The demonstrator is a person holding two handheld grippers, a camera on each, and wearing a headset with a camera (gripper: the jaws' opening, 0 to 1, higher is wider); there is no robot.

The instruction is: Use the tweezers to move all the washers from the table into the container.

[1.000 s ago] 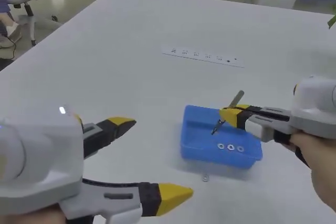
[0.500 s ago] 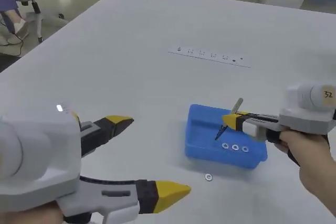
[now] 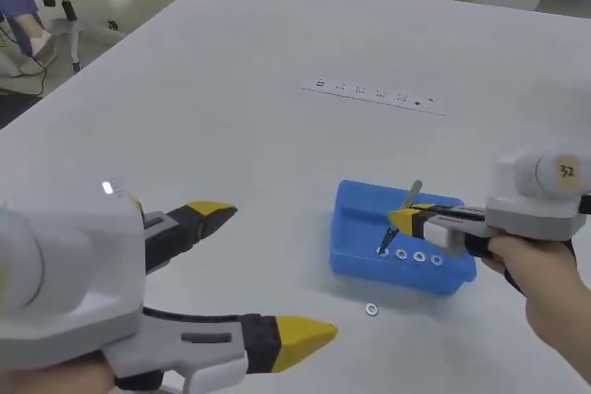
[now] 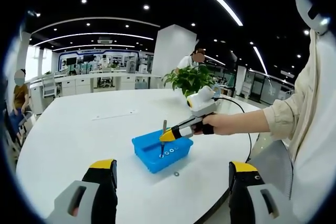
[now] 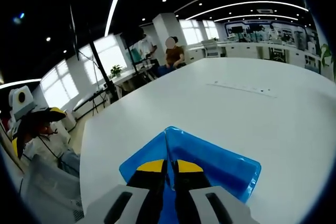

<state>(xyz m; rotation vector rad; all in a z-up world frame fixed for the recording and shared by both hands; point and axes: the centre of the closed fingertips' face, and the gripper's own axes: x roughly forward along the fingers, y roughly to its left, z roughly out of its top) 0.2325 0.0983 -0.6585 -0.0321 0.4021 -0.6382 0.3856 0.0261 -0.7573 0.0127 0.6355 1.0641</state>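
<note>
The right tongs [image 3: 401, 220] are pressed together on a pair of tweezers [image 3: 399, 220], pinching them about midway along. The tweezers slant, their blunt end up and away and their tips down inside the blue container [image 3: 355, 220], just beside the nearest of three washers [image 3: 419, 256] lying in a row on the container floor. Whether the tips hold a washer of their own is too small to tell. In the right gripper view the tongs [image 5: 167, 167] close on the thin tweezers [image 5: 167, 148] over the container [image 5: 223, 167].

One loose washer [image 3: 371, 309] lies on the white surface [image 3: 231, 117] just in front of the container's near wall; in the left gripper view it [image 4: 176, 173] sits near the container [image 4: 144, 149].

The left tongs [image 3: 272, 272] are spread wide and empty, above the surface well to the left of the container.
</note>
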